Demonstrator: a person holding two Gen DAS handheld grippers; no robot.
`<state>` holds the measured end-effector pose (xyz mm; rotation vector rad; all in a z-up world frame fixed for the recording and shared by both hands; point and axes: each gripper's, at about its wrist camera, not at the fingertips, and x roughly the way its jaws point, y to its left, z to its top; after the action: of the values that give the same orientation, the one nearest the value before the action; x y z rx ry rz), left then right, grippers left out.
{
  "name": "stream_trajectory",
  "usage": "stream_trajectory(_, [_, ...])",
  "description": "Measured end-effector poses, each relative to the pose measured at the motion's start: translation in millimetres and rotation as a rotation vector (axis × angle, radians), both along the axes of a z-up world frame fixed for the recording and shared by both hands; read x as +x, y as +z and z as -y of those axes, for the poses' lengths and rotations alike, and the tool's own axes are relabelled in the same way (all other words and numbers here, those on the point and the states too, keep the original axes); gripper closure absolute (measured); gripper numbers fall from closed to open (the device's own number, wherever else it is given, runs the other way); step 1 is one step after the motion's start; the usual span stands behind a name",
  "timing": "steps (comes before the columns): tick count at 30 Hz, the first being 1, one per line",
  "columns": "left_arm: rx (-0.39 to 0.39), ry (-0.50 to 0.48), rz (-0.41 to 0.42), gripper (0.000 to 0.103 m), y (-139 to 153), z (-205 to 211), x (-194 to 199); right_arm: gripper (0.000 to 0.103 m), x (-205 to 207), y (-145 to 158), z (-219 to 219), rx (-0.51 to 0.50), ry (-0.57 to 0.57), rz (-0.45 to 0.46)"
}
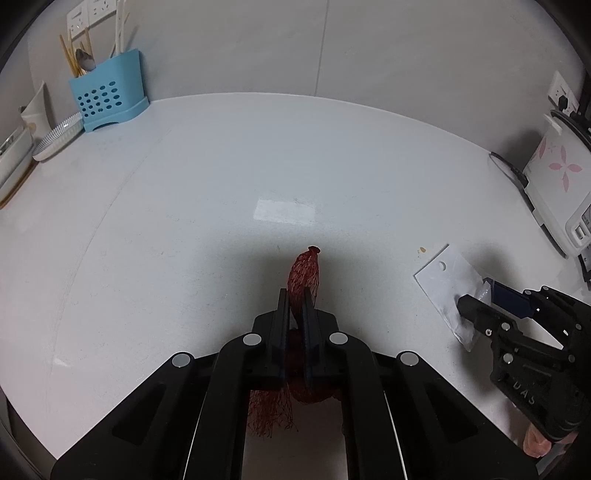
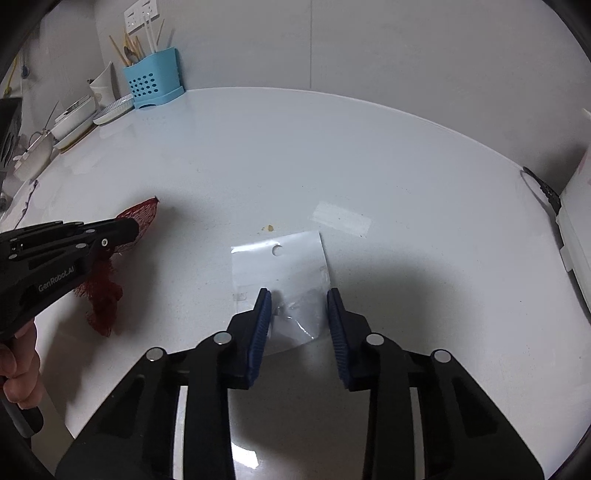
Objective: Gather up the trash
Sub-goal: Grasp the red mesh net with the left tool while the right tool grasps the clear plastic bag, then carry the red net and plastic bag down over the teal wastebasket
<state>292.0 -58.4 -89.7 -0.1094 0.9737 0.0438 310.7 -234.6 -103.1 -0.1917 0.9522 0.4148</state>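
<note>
**A:** On the desk (image 1: 184,192), left gripper (image 1: 294,306) is clamped on the red mesh net (image 1: 304,275) so it lifts clean?

**B:** yep. Right gripper (image 2: 299,308) fingers straddle the clear plastic bag (image 2: 284,269), not pinching yet.

You're at a home kitchen counter (image 1: 184,192): a blue cutlery holder (image 1: 107,94) with chopsticks and a spoon, stacked dishes (image 2: 79,116), wall sockets (image 1: 86,16), and a rice cooker (image 1: 554,184).
</note>
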Motion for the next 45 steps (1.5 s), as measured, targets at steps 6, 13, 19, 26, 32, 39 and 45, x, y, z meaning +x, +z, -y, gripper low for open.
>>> stream_trajectory(6, [-0.001, -0.01, 0.003, 0.098, 2.1, 1.1, -7.9, 0.081, -3.5, 0.4, -1.3, 0.01, -0.036, 0.011])
stream_trajectory(13, [0.001, -0.019, 0.014, 0.098, 9.3, -1.4, -18.1, 0.082, -15.3, 9.1, 8.1, 0.038, -0.093, 0.042])
stream_trajectory(19, [-0.005, -0.023, 0.032, 0.098, 20.7, -4.2, -32.4, 0.082, -30.9, 22.6, 8.2, 0.031, -0.139, 0.09])
stream_trajectory(26, [-0.017, -0.033, 0.053, 0.098, 35.2, -7.6, -60.4, 0.082, -64.8, 43.3, 11.5, 0.032, -0.194, 0.167])
stream_trajectory(32, [-0.025, -0.049, 0.079, 0.098, 49.8, -9.9, -90.7, 0.082, -99.9, 57.4, 11.2, 0.042, -0.215, 0.209])
stream_trajectory(39, [-0.026, -0.073, 0.117, 0.098, 66.2, -11.0, -128.0, 0.082, -136.7, 67.9, 10.0, 0.051, -0.246, 0.247])
stream_trajectory(45, [-0.013, -0.081, 0.144, 0.098, 74.2, -13.1, -154.1, 0.082, -171.3, 76.4, 14.2, 0.066, -0.284, 0.287])
